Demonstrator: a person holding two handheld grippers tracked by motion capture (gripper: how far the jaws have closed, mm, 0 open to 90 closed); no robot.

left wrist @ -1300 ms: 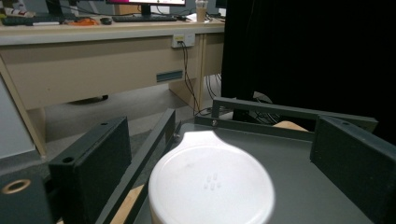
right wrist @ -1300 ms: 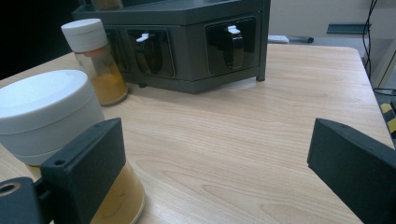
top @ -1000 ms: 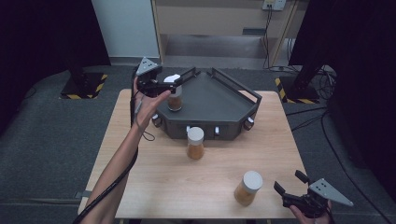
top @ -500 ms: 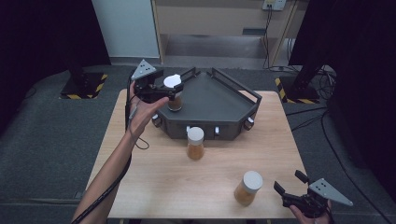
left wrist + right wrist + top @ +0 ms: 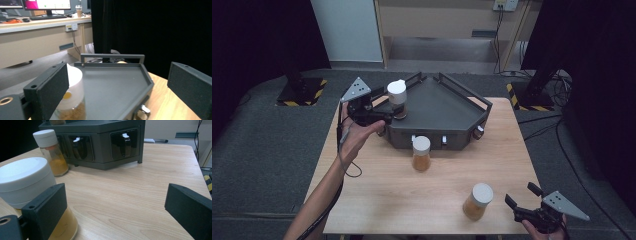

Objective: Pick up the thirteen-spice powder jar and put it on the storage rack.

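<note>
3 white-capped jars of amber-brown contents sit within reach of a person working 2 hand-held tongs at a wooden worktop (image 5: 377,200). Left tongs (image 5: 384,114) hover at the left corner of a dark grey tray (image 5: 447,107), jaws spread wide; the first jar (image 5: 397,99) stands on the tray at that corner, just beside the jaws, and whether they touch it cannot be told. In the left gripper view that jar (image 5: 71,100) shows behind the left-hand jaw, outside the gap between the 2 jaws, with the tray (image 5: 110,85) floor and its railed far edge stretching ahead. A second jar (image 5: 421,153) stands upright on the worktop just in front of the tray's front wall, which carries recessed latches. A third jar (image 5: 478,201) stands near the front right of the worktop, close to the right tongs (image 5: 519,198), which are held low at the worktop's front right corner with jaws wide and nothing between them. In the right gripper view the third jar (image 5: 27,180) sits just behind the left-hand jaw, again outside the gap, while the second jar (image 5: 51,152) stands farther off before the tray (image 5: 100,142). Bare wood lies between the right jaws. A cable trails from the left tongs down along the person's forearm.
</note>
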